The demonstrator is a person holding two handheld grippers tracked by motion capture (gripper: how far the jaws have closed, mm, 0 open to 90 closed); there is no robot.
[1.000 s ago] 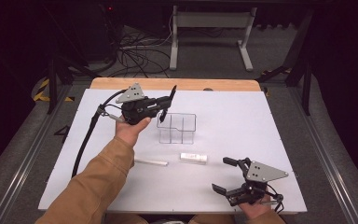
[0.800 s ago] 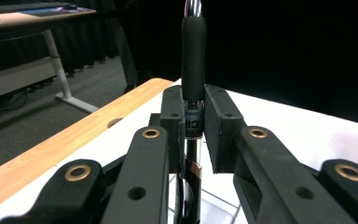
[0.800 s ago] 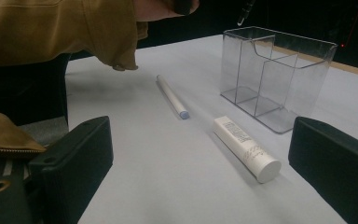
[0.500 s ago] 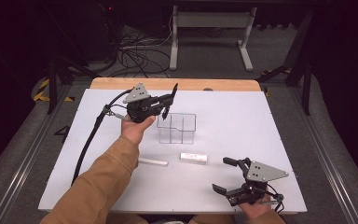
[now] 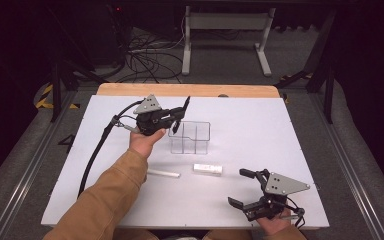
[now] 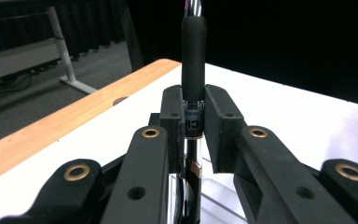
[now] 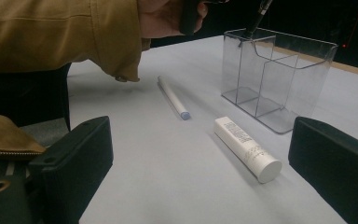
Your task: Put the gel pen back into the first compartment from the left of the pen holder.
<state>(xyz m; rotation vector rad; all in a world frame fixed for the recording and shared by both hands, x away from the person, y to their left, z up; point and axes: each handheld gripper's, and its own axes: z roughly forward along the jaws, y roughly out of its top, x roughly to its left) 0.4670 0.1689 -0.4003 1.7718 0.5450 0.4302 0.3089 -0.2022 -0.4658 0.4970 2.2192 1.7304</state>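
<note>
Tan sleeve (image 5: 105,200), black fingers (image 6: 223,121) with brass rivets, grey plates.

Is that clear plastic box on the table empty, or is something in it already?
Nearly empty: the clear box shows bare compartments, with only the black pen's tip dipping in at its far corner.

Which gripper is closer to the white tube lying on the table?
The right gripper. It sits just in front of the white tube, jaws open toward it. The left gripper is farther away, up at the clear box, holding a black pen.
</note>
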